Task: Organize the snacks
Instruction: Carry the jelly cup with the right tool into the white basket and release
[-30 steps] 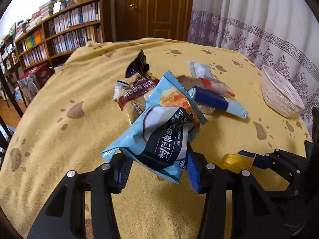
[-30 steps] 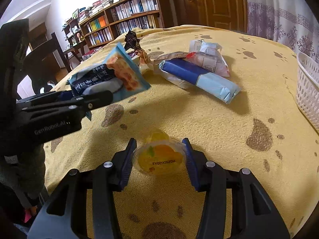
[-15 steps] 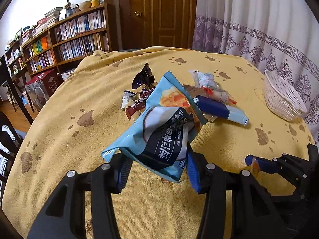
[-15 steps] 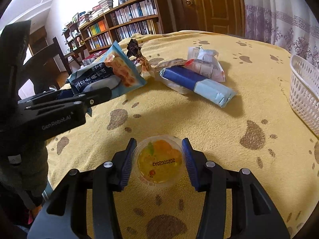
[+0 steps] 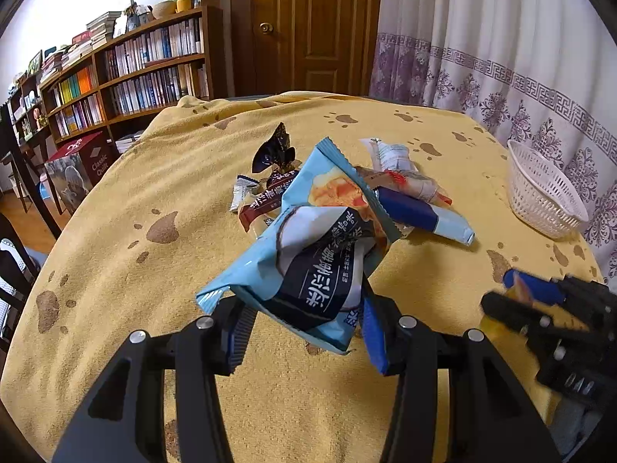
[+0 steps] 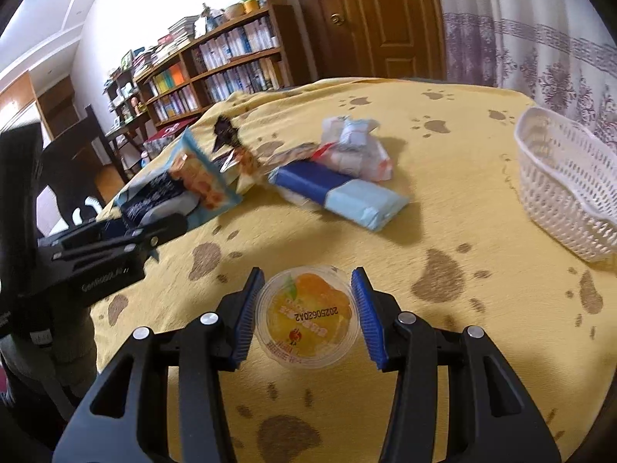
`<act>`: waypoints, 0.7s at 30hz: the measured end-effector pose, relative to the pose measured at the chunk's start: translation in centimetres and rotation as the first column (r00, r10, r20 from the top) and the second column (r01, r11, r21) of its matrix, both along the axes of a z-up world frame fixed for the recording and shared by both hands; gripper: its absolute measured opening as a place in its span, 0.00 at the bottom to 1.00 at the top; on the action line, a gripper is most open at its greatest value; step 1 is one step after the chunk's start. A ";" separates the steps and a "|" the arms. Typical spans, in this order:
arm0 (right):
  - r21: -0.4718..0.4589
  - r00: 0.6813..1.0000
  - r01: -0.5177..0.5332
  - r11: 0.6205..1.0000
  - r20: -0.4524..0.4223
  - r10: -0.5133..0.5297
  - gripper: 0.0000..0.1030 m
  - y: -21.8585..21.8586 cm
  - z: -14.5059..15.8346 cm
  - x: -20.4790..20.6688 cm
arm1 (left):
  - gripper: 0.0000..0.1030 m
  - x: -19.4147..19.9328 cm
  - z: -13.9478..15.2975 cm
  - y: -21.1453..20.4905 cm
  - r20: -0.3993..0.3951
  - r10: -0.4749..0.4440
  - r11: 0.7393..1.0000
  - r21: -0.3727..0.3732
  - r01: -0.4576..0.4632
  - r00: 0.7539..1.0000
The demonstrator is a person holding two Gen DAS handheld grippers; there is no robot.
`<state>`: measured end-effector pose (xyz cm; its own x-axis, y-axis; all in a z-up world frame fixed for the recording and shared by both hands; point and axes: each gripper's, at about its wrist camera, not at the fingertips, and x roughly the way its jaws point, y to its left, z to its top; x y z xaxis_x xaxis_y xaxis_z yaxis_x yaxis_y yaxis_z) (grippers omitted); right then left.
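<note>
A table covered by a yellow cloth printed with brown paw marks fills both views. Behind it stand a long wooden bookshelf full of books, a brown door and a pale curtain with a purple patterned band.

Toward the right edge of the table sits a white plastic basket with lattice walls; from what shows of its inside, nothing lies in it.

Near the middle of the cloth lies a loose pile of snacks. The largest loose piece is a long packet, dark blue at one end and light blue at the other, lying flat. Touching its far side is a crumpled white wrapper with red marks. To the left of these are a brown-labelled snack pack, a small silver sachet and a dark, twisted wrapper that sticks up.

The left gripper has its blue-padded fingers pinching the lower end of a light blue snack bag with a dark label and white lettering. The bag is held up off the cloth, in front of the pile.

The right gripper is nearer the front of the table, well apart from the basket. Its two fingers sit on either side of a small clear jelly cup with orange filling and a printed lid facing up. The pads are at the cup's rim, but I cannot tell whether they press on it.
</note>
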<state>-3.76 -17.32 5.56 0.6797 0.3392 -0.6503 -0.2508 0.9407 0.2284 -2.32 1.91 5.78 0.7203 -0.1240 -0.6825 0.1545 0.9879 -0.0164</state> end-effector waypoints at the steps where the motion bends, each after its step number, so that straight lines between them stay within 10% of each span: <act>1: 0.000 1.000 0.017 1.000 0.006 -0.017 0.47 -0.5 0.3 0.1 | 0.48 0.0 0.0 -0.1 0.000 -0.003 1.000 -0.001 0.003 1.000; 21: 0.068 0.909 0.405 0.912 0.076 -0.409 0.47 -15.9 5.6 5.0 | 0.48 -0.4 0.2 -1.3 0.001 -0.044 0.999 -0.008 0.044 0.999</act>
